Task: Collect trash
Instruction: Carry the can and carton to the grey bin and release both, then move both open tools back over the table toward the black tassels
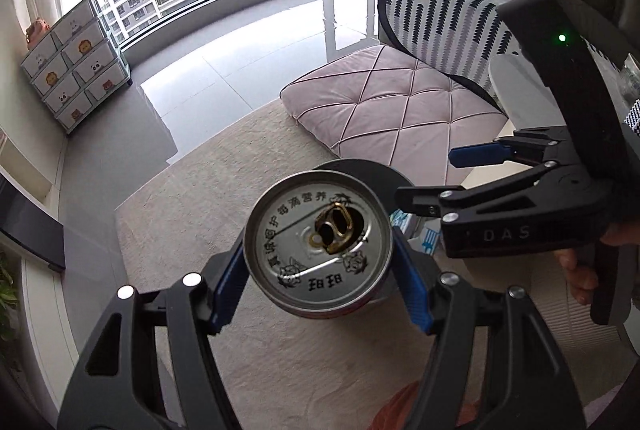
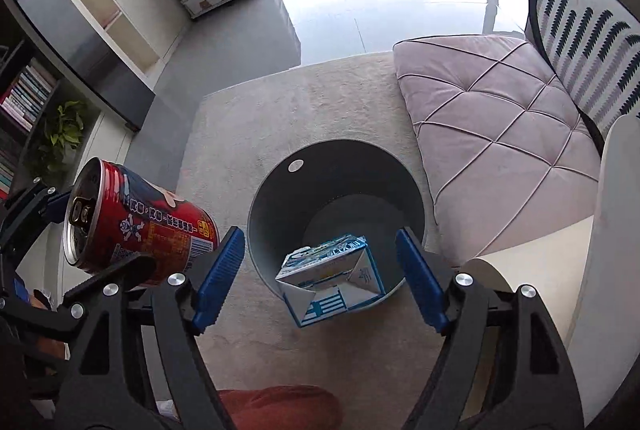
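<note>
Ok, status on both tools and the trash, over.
Left tool shut on red can, held beside the bin, not yet over it. Right tool open, empty, above bin. Carton leaning on the bin's near rim. Nothing blocking.

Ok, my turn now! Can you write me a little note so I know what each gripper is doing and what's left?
Left gripper: fingers shut on the opened red can, held off to the left of the bin, not over it.
Right gripper: open, holding nothing, hanging above the grey bin.
Done: the blue-and-white carton is at the bin's mouth, seemingly just dropped.
Left: move the can over the bin and let go. It is open, so tip it carefully in case anything is inside. No other trash shows on the rug.
</note>
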`<control>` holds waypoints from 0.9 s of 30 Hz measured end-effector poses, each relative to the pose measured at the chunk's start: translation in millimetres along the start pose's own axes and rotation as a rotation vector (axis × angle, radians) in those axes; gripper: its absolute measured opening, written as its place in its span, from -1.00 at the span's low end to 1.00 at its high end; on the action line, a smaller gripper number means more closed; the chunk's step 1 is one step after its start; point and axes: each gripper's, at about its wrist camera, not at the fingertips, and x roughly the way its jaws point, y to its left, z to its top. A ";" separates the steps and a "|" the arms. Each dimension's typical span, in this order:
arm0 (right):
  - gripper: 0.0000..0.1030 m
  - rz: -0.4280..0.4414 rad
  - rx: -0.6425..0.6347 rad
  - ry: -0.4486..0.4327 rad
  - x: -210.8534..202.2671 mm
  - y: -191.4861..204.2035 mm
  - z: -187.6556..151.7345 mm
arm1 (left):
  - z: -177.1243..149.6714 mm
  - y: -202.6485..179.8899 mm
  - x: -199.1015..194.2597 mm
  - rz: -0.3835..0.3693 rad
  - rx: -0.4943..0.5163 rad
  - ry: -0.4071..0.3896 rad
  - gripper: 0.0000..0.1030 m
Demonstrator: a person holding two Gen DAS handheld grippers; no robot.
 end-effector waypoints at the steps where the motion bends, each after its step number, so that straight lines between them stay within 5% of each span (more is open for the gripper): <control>1: 0.47 -0.004 -0.006 -0.007 -5.5 -2.2 1.5 | 1.3 -0.1 2.2 -0.002 0.001 0.001 0.29; 13: 0.48 -0.133 -0.015 -0.067 -86.6 -11.9 -34.9 | 21.2 -16.3 38.1 -0.046 0.042 0.001 0.29; 27: 0.48 -0.194 0.122 -0.062 -114.0 -35.6 -67.4 | 23.5 -10.1 95.5 -0.040 -0.012 0.081 0.50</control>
